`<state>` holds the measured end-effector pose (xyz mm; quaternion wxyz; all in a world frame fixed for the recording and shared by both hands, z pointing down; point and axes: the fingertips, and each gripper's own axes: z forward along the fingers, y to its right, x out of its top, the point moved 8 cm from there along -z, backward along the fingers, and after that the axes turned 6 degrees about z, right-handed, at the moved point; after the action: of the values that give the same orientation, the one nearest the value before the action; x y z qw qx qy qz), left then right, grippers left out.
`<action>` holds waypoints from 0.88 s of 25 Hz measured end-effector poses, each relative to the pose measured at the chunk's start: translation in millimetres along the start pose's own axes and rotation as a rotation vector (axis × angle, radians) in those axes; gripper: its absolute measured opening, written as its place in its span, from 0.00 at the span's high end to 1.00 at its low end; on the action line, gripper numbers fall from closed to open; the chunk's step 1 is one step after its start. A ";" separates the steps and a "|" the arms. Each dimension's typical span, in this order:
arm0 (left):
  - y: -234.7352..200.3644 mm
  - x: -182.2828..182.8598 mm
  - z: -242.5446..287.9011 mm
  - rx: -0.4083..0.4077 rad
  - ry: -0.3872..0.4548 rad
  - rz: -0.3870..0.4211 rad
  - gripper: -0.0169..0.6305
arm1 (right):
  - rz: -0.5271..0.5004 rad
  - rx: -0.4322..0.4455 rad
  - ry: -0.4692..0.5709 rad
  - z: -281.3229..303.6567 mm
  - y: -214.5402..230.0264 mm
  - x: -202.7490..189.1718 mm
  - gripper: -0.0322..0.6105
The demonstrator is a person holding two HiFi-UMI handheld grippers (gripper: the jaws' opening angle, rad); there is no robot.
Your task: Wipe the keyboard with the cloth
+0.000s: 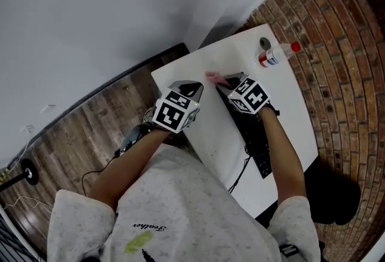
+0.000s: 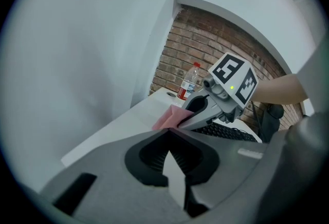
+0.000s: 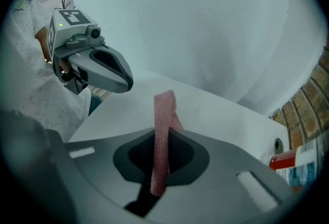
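Note:
A black keyboard [image 1: 255, 137] lies along the right side of the white table [image 1: 207, 131], partly hidden under my right hand. My right gripper [image 1: 224, 82] is shut on a pink cloth [image 1: 213, 78], held above the table just past the keyboard's far end. In the right gripper view the cloth [image 3: 164, 115] stands up as a folded strip between the closed jaws of the right gripper [image 3: 163, 138]. My left gripper [image 1: 188, 88] hovers to the left of the cloth, shut with nothing in it [image 2: 168, 133]. The left gripper view shows the cloth [image 2: 168, 117] and the keyboard [image 2: 229, 132].
A clear plastic bottle with a red cap [image 1: 278, 54] lies at the table's far right corner, beside a round hole [image 1: 264, 43]. A cable [image 1: 240, 172] runs off the near edge. A brick floor is to the right and a white wall stands behind the table.

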<state>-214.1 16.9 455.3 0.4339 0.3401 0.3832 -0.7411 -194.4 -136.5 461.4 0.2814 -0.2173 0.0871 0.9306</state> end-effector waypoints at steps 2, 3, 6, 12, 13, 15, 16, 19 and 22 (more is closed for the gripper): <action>2.6 -2.0 -3.2 0.007 0.003 -0.005 0.99 | -0.010 0.007 0.001 0.5 -4.8 0.7 0.91; 3.5 -2.9 -4.8 0.011 0.004 -0.006 0.99 | -0.014 0.010 0.002 0.8 -6.8 1.0 0.91; 4.8 -4.9 -9.1 0.025 0.007 -0.011 0.99 | -0.026 0.021 0.006 2.0 -11.9 2.2 0.91; 9.3 -9.3 -18.3 0.051 0.019 -0.020 0.99 | -0.048 0.050 0.021 3.3 -24.6 1.6 0.91; 10.3 -10.1 -19.9 0.057 0.022 -0.021 0.99 | -0.050 0.056 0.027 3.3 -27.5 1.2 0.91; 11.9 -11.0 -22.6 0.066 0.027 -0.023 0.99 | -0.052 0.060 0.041 2.5 -32.6 1.0 0.91; 12.7 -11.1 -23.8 0.069 0.029 -0.024 0.99 | -0.050 0.059 0.051 1.5 -34.8 1.0 0.91; 16.5 -9.7 -27.2 0.071 0.031 -0.016 0.99 | -0.039 0.040 0.090 -4.7 -42.5 0.1 0.91; 18.1 0.2 -29.6 0.066 0.035 0.015 0.99 | 0.004 -0.001 0.165 -19.4 -48.3 -1.7 0.91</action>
<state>-192.8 36.4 436.1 0.4212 0.3700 0.3636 -0.7440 -159.1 -103.0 443.0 0.2712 -0.2931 0.1097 0.9102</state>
